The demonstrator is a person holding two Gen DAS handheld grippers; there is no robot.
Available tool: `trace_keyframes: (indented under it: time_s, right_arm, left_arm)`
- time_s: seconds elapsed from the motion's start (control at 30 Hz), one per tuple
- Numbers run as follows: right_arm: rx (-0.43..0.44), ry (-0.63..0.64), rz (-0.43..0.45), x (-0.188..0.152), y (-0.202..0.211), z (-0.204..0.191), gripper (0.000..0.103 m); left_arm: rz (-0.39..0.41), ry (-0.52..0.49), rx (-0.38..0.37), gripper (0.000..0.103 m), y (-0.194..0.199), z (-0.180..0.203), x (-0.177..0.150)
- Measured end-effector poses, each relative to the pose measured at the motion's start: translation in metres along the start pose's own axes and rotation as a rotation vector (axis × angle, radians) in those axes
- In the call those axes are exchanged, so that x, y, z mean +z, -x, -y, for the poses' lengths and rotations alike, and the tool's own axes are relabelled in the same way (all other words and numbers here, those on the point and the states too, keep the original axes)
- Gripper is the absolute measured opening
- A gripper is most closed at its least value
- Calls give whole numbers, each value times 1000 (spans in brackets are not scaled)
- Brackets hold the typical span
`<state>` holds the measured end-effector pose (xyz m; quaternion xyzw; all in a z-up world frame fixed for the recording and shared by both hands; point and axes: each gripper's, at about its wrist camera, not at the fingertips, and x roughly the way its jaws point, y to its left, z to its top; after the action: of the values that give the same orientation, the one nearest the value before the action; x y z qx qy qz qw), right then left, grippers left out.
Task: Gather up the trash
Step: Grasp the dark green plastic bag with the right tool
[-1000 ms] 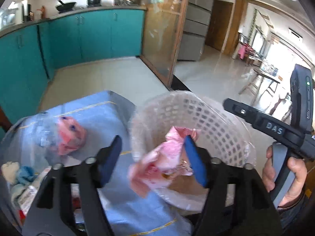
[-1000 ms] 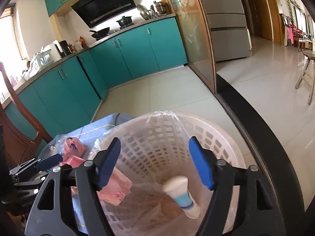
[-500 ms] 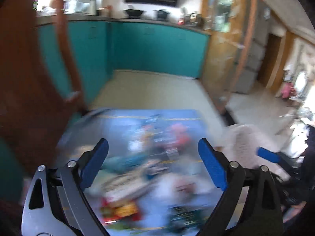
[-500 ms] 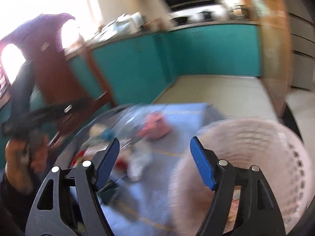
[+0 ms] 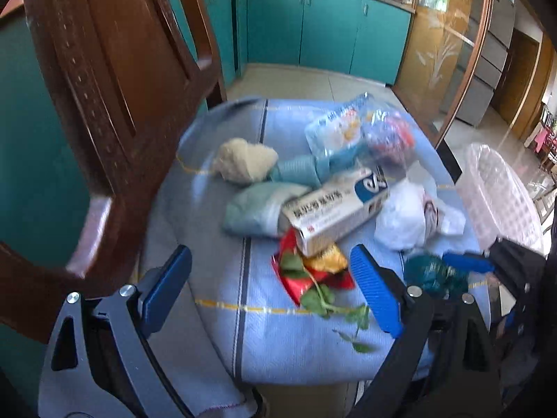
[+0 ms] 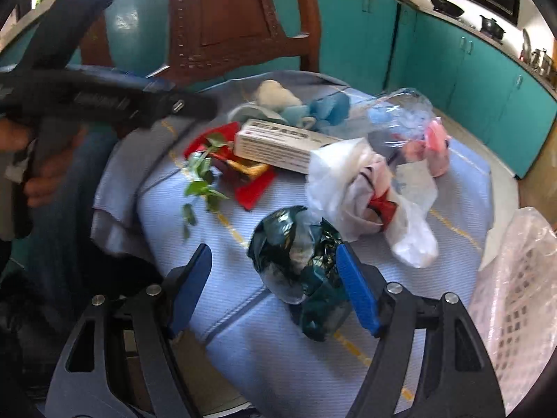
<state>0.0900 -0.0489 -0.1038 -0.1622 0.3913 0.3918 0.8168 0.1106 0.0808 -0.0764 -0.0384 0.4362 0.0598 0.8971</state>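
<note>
Trash on the blue cloth (image 5: 216,299), left to right in my left view: one cream wad (image 5: 243,164), one pale teal bundle (image 5: 256,205), one white carton (image 5: 336,214), one red wrapper (image 5: 313,271) with a leafy sprig (image 5: 323,297), one white bag (image 5: 412,217). My left gripper (image 5: 271,292) gapes wide, empty, over the cloth's near edge. My right gripper (image 6: 273,287) is wide too, straddling one dark green foil wad (image 6: 303,261), not gripping it. Wooden chair (image 5: 115,80) upper left; lined white basket (image 5: 501,195) at right edge; teal cabinets (image 5: 327,31) behind.

The white basket (image 6: 522,299) is cut off by the right edge
</note>
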Motion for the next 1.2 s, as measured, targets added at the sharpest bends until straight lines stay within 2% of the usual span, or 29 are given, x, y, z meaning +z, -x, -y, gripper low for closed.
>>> trace_keyframes:
  time_s: [0.07, 0.37, 0.4, 0.47, 0.53, 0.67, 0.8, 0.97, 1.03, 1.1, 1.2]
  right_arm:
    - [-21, -17, -2, 0, 0, 5, 60]
    - [-94, -22, -12, -2, -1, 15, 60]
    - [-91, -28, -9, 0, -4, 17, 58]
    - [-74, -38, -3, 0, -1, 19, 49]
    - [-28, -54, 7, 0, 3, 22, 47]
    - [50, -74, 82, 1, 24, 27, 47]
    - [128, -143, 209, 2, 54, 44, 47]
    - [85, -268, 298, 0, 74, 70, 47]
    - [63, -309, 304, -1, 76, 78, 47]
    - [61, -330, 302, -4, 77, 82, 47]
    - [54, -325, 298, -6, 78, 81, 48]
  left_arm:
    - [-5, -16, 0, 92, 2, 2, -5]
    - [0, -15, 1, 95, 4, 6, -7]
    - [-2, -12, 2, 95, 4, 5, -7]
    - [-2, -3, 2, 95, 3, 3, -7]
    - [3, 2, 4, 95, 5, 1, -7]
    - [26, 15, 11, 95, 8, -5, -4]
    - [41, 24, 25, 94, 6, -7, 1]
    - [91, -76, 69, 93, -5, 12, 16]
    - [71, -103, 113, 93, -19, 14, 26]
    - [35, -68, 124, 93, -33, 8, 32]
    - [-22, 14, 86, 92, -55, -8, 37]
